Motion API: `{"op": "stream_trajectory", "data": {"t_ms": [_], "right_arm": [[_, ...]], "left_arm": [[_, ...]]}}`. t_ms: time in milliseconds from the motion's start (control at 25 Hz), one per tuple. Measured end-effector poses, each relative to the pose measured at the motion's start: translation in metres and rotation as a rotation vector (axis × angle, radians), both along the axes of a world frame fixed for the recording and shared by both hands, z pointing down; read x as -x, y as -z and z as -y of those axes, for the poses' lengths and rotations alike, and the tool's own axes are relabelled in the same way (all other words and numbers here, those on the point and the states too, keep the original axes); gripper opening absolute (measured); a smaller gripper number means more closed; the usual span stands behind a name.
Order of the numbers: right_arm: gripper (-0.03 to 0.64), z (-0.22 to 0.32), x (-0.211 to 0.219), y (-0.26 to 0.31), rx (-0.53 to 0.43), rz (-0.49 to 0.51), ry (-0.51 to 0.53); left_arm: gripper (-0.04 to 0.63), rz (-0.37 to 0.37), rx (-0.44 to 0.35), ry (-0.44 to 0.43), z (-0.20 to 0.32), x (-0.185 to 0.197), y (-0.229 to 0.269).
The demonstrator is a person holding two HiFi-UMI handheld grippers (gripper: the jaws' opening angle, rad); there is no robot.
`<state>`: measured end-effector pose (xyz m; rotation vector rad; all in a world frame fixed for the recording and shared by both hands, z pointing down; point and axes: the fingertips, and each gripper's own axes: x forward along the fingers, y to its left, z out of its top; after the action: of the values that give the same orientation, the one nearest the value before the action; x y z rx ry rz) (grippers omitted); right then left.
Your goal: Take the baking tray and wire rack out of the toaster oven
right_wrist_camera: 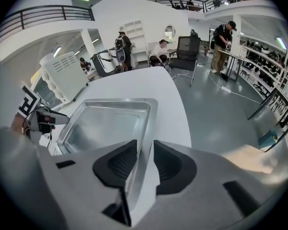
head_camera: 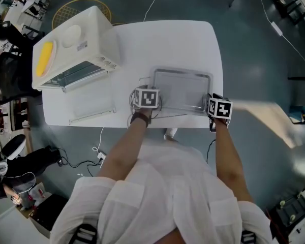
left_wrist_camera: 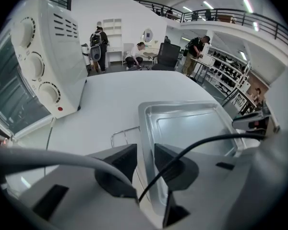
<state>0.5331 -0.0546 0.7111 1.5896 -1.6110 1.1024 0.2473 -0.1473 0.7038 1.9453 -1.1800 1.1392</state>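
Tray: the tray (head_camera: 182, 73) lies flat on the table, outside the oven, and spans the gap between my two claws. Its bare metal bed is ahead of both sets of jaws.

Rack: the rack (left_wrist_camera: 119, 136) shows as a thin wire loop just ahead of my left claw's outer jaw. It sticks out from beneath the tray's left edge and rests on the table.

Left claw: my left claw (left_wrist_camera: 145, 158) is released. Its jaws stand apart with the tray's left rim running between them, and a gap shows on either side of the rim. It points steeply down.

Right claw: my right claw (right_wrist_camera: 145, 151) is also released. The tray's right rim passes between its ribbed pads, which do not press on it. This claw points steeply down as well.

Cable: a dark cable (left_wrist_camera: 197, 144) arcs across the inner jaw of my left claw.

Table: the white table (head_camera: 168, 39) carries everything. Its near edge lies just behind both claws.

Oven: the white oven (head_camera: 76, 39) stands ahead and to the left of my left claw, well apart from it. Its knobs face that claw.

Door: the oven's glass door (head_camera: 89, 105) is folded down flat, to the left of my left claw.

Background: people (right_wrist_camera: 161, 51) stand or crouch far beyond the table, ahead of both claws.
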Motion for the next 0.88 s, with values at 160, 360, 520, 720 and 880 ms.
{"op": "stream_trajectory", "data": {"t_ms": [160, 360, 520, 720, 880], "right_arm": [[0.110, 0.008, -0.002, 0.020, -0.065, 0.016, 0.001], [0.107, 0.020, -0.001, 0.052, -0.163, 0.027, 0.006], [0.099, 0.032, 0.001, 0.087, -0.259, 0.023, 0.010], [0.084, 0.048, 0.004, 0.144, -0.433, 0.000, 0.027], [0.069, 0.059, 0.003, 0.197, -0.601, -0.014, 0.040]], "left_arm": [[0.103, -0.006, -0.074, -0.012, 0.011, 0.005, 0.024], [0.103, -0.046, -0.169, 0.009, 0.025, 0.018, 0.064], [0.103, -0.109, -0.243, 0.045, 0.033, 0.027, 0.105], [0.101, -0.211, -0.450, 0.036, 0.046, 0.040, 0.178], [0.101, -0.278, -0.629, 0.023, 0.050, 0.051, 0.234]]}}
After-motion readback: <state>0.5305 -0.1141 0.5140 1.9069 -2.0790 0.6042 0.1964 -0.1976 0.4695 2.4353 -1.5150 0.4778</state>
